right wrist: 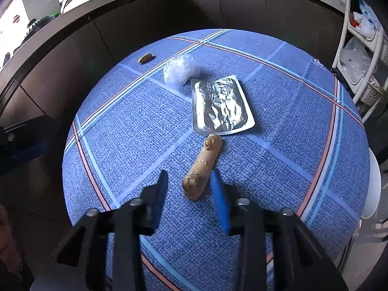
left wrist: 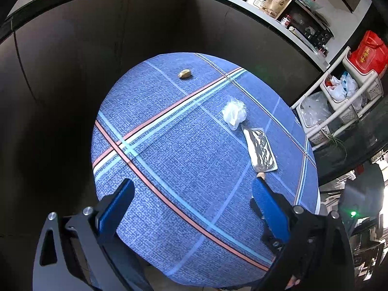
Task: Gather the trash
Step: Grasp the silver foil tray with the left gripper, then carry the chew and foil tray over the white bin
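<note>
**Ginger first, then the wrappers**

The ginger (right wrist: 202,169) lies on the desk (right wrist: 278,169), its far end touching the foil pack (right wrist: 222,104). Beyond the pack sits a plastic wad (right wrist: 179,71), and a small scrap (right wrist: 145,57) lies near the far edge.

The right tool (right wrist: 189,181) is spread wide and empty, its near end of the root between the fingers. The left tool (left wrist: 194,194) hangs released above the desk, holding nothing.

Judged from here: lower until the pads flank the thick end, square them across the root's width, then close gently. Lift straight up so the pack isn't dragged.
</note>
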A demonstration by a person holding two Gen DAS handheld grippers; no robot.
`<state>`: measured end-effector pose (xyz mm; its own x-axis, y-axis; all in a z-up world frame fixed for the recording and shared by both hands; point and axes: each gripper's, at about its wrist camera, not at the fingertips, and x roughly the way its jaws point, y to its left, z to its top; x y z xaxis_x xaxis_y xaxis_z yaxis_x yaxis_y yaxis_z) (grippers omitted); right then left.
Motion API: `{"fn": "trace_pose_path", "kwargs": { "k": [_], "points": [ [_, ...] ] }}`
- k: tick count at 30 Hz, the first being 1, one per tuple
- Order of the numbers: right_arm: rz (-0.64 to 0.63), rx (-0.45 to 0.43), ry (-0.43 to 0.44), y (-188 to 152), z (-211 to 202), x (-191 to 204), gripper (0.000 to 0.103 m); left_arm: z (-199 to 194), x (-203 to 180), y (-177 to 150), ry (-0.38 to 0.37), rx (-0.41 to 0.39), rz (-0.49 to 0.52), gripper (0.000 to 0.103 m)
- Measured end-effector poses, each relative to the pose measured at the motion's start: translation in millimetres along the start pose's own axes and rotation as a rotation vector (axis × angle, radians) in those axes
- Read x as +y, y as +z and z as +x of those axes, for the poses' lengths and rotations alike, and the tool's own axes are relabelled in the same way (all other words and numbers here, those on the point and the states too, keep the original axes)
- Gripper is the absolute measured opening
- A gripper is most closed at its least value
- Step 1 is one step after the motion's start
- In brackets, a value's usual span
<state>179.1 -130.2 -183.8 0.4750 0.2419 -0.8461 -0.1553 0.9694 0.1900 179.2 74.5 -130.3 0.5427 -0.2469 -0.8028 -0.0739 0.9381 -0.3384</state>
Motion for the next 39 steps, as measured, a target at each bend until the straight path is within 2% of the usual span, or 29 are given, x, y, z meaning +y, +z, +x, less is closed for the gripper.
{"fn": "trace_pose_path", "kwargs": {
  "k": [1, 2, 5, 8, 12, 16, 21, 27, 28, 30, 31, 32, 35, 39],
  "points": [
    [-0.008, 0.007, -0.008, -1, 3, 0, 0.036, 0, -1, 0, -0.001, 0.001, 0.002, 0.097],
    [-0.017, -0.001, -0.023, -3, 4, -1, 0.02, 1, -3, 0, -0.003, 0.004, 0.005, 0.097],
    [0.004, 0.001, 0.013, -7, -3, -12, 0.02, 6, -9, 2, -0.01, 0.013, 0.015, 0.097],
    [-0.001, -0.042, 0.006, -10, -21, -23, 0.019, 15, -22, 6, -0.029, 0.029, 0.036, 0.097],
    [0.045, -0.088, -0.015, -10, -39, -49, 0.019, 36, -57, 11, -0.056, 0.043, 0.072, 0.098],
    [0.109, -0.106, -0.038, -12, -48, -81, 0.02, 74, -98, 17, -0.058, 0.075, 0.104, 0.098],
    [0.155, -0.12, -0.047, -18, -55, -111, 0.02, 122, -124, 23, 0.037, 0.11, 0.09, 0.098],
    [0.185, -0.13, -0.035, -23, -57, -132, 0.02, 152, -141, 23, 0.104, 0.143, 0.097, 0.098],
    [0.188, -0.131, -0.031, -23, -57, -134, 0.02, 155, -143, 23, 0.11, 0.148, 0.104, 0.097],
    [0.185, -0.133, -0.025, -23, -58, -134, 0.02, 158, -149, 23, 0.146, 0.135, 0.141, 0.085],
    [0.183, -0.134, -0.023, -23, -59, -134, 0.02, 159, -154, 23, 0.169, 0.127, 0.18, 0.069],
    [0.18, -0.138, -0.019, -23, -60, -134, 0.019, 159, -156, 24, 0.171, 0.129, 0.2, 0.063],
    [0.176, -0.151, -0.009, -24, -64, -132, 0.019, 155, -157, 23, 0.102, 0.153, 0.187, 0.063],
    [0.174, -0.178, -0.001, -24, -75, -132, 0.019, 134, -157, 21, 0.042, 0.132, 0.183, 0.062]
  ]
}}
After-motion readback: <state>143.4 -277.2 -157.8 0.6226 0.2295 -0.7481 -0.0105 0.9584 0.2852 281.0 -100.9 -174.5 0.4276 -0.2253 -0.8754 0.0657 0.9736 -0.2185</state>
